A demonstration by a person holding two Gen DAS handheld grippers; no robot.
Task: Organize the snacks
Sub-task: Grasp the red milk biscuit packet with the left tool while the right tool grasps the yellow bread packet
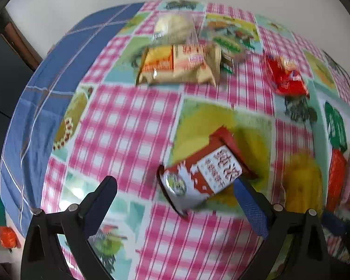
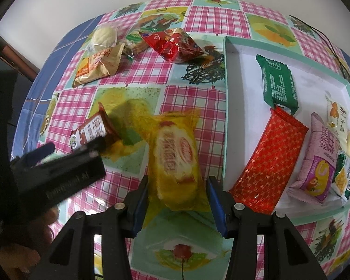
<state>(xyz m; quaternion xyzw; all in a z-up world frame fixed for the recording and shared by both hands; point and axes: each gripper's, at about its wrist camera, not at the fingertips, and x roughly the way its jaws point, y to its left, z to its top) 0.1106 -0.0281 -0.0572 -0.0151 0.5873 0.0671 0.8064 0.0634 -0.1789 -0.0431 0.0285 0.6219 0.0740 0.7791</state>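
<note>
My left gripper (image 1: pixel 175 184) is open above the tablecloth. A red-and-white snack packet (image 1: pixel 203 175) lies between its fingers, nearer the right finger (image 1: pixel 249 205). The same packet (image 2: pixel 91 130) and the left gripper (image 2: pixel 58 163) show in the right wrist view. My right gripper (image 2: pixel 178 186) has a yellow biscuit packet (image 2: pixel 175 156) between its fingers (image 2: pixel 140 200); whether they pinch it is unclear. A white tray with a mint rim (image 2: pixel 231 74) at the right holds a green packet (image 2: pixel 278 84), a red packet (image 2: pixel 268 163), a pink packet (image 2: pixel 317 161) and small ones.
At the far side of the table lie an orange-beige packet (image 1: pixel 179 65) (image 2: pixel 98 65), a clear-wrapped round bun (image 1: pixel 175 25) (image 2: pixel 104 36) and a red foil packet (image 1: pixel 287 77) (image 2: pixel 175 44). The blue cloth (image 1: pixel 49 88) marks the table's left edge.
</note>
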